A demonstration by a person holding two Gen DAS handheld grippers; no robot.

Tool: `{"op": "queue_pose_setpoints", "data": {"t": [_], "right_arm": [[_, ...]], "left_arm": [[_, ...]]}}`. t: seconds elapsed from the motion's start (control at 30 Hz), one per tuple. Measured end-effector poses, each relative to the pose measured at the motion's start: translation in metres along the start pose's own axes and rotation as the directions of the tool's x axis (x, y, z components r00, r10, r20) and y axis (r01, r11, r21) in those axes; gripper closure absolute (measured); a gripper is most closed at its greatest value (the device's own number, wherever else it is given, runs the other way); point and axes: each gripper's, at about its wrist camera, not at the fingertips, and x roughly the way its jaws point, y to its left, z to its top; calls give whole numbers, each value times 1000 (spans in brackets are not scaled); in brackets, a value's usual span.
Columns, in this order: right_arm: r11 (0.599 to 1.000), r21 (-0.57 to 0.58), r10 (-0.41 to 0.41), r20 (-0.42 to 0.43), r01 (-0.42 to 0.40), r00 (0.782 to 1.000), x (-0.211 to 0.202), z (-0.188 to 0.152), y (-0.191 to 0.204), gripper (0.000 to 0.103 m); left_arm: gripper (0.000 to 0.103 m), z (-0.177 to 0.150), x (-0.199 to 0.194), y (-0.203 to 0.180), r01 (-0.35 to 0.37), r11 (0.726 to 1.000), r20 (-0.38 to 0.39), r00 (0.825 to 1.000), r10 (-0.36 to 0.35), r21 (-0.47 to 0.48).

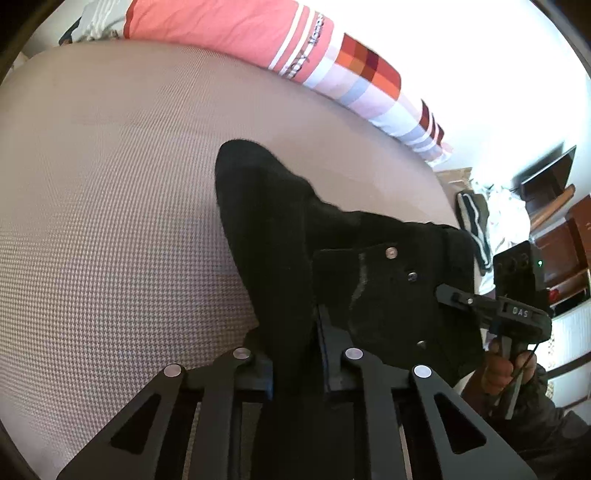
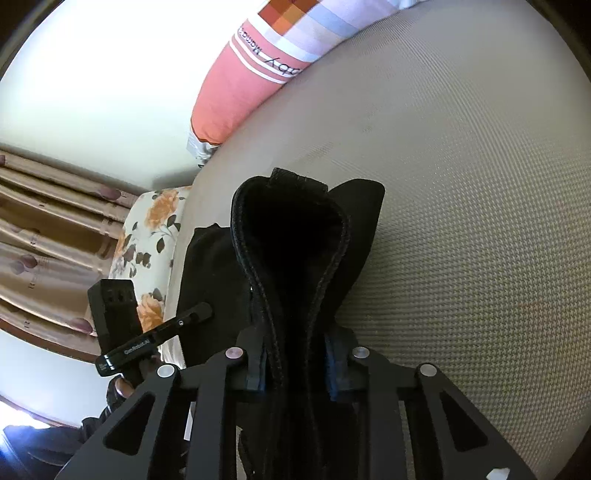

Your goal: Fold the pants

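Black pants (image 1: 280, 229) hang over a beige textured mattress (image 1: 110, 206). My left gripper (image 1: 295, 362) is shut on the pants' fabric, which runs up between its fingers. My right gripper (image 2: 295, 365) is shut on the pants (image 2: 295, 236) at a stitched waistband edge that loops open above the fingers. In the left wrist view the right gripper (image 1: 498, 310) shows at right, held by a hand. In the right wrist view the left gripper (image 2: 147, 343) shows at lower left. Both hold the pants lifted off the mattress (image 2: 461, 221).
A pink, striped and checkered pillow (image 1: 258, 33) lies along the far edge of the mattress; it also shows in the right wrist view (image 2: 243, 85). A floral cloth (image 2: 147, 236) and curtains (image 2: 48, 229) are at left. Furniture and clothes (image 1: 517, 221) stand beyond the bed's right end.
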Motion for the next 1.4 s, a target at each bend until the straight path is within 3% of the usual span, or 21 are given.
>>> {"op": "queue_pose_setpoints", "data": {"t": [0.23,0.63,0.93,1.03,1.13,1.2,1.27,1.4], "right_arm": [[1000,11,12,32,-12,999,13,33,10,82],[999,-44,-11,45,13,999,51,126,21,82],[992,-97,-73,76,80,994,71,166,25,82],[987,-81,-133,88,140,987,80,167,17,80],[972,-61,-220,102,227,970,88,162,6,68],[962,-58,-261,104,268,960,91,158,1,64],[959,-43,-275,111,281,955,91,155,-2,62],[926,-96,-353,119,365,928,89,149,6,56]], "left_arm": [[86,28,-5,-1,-6,1000,46,999,6,8],[86,115,11,14,-93,995,130,988,87,37],[86,152,34,24,-147,988,163,977,140,37],[85,153,47,34,-192,981,153,970,187,18],[73,148,57,43,-242,970,146,960,237,15],[60,144,66,49,-277,961,123,954,275,1],[53,139,72,51,-305,952,123,945,302,10],[49,133,71,47,-332,943,142,935,325,24]]}}
